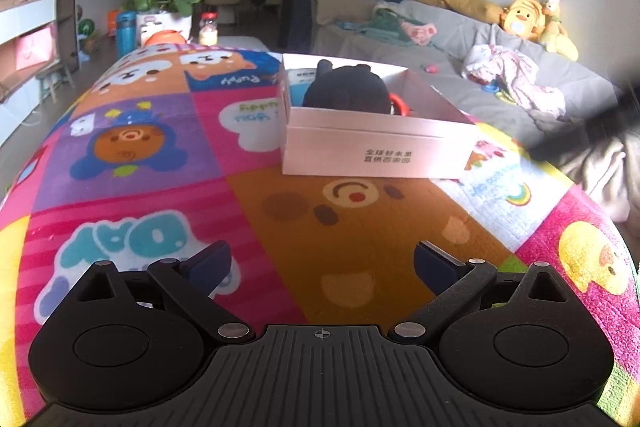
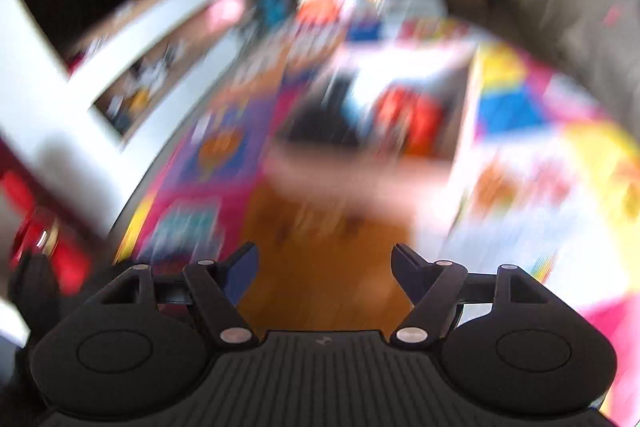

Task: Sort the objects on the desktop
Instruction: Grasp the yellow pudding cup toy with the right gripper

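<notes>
A: Where does the left hand-held gripper (image 1: 322,261) stand?
B: Above the cartoon-print cloth (image 1: 160,155) on the counter, jaws spread wide, nothing between them.
A: And the white cardboard box (image 1: 376,143)?
B: Ahead on the cloth, open-topped, with a dark rounded object (image 1: 346,91) and something red (image 1: 400,105) inside.
A: The right hand-held gripper (image 2: 324,267)?
B: Jaws parted and empty; its view is badly blurred, but the box (image 2: 460,131) shows beyond.
</notes>
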Demonstrator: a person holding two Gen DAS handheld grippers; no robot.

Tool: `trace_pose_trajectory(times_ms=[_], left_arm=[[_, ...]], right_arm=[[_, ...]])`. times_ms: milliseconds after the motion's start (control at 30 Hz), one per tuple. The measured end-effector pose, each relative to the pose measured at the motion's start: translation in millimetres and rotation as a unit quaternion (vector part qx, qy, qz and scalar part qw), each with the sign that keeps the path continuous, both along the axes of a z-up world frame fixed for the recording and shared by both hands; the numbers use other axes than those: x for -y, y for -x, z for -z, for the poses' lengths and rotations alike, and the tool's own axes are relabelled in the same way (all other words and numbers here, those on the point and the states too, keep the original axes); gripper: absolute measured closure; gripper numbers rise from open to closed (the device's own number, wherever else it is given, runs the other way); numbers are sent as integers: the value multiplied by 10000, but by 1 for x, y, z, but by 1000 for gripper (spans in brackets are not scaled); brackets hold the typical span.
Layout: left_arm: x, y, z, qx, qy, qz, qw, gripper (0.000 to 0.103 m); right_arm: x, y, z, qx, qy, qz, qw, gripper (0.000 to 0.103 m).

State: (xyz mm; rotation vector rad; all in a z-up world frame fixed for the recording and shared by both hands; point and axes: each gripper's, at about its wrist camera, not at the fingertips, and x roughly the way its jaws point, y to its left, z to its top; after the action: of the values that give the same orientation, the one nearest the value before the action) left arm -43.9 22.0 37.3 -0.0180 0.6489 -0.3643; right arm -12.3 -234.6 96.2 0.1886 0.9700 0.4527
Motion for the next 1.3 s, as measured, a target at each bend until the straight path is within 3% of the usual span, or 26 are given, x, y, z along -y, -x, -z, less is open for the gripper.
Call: trace_pose_trajectory(times_ms=[133,300,500,700,733,767,900,1133,1233,1300], left_arm=[[5,1,-1,-5,-72,33,10000,2],[8,7,-3,13,-266,67,9996,2],[7,10,-6,30,-315,40,9995,2],[11,12,-6,35,-325,77,9994,2],[11,12,-6,30,-320,68,9995,2],[11,12,-6,29,-312,65,9995,2],[12,8,-4,13,-296,34,9996,2],[12,1,4,-121,-253,7,9996,2],[13,0,8,-174,-260,4,9995,2],[14,0,8,-182,-262,7,9995,2]], right_arm=[[-24,24,42,-617,289,-316,9972,31],[-31,29,67,-1143,3,-404,9926,37],[-39,47,62,-959,235,-685,9927,42],[-36,56,46,-283,712,-537,9956,44],[-36,56,42,-105,843,-492,9952,47],[-36,57,37,65,981,-464,9941,62],[-34,51,24,626,1499,-296,9863,62],[-26,39,30,780,1648,-201,9830,62],[-38,42,40,1238,2084,-100,9701,62],[-46,48,47,1665,2489,-142,9540,62]])
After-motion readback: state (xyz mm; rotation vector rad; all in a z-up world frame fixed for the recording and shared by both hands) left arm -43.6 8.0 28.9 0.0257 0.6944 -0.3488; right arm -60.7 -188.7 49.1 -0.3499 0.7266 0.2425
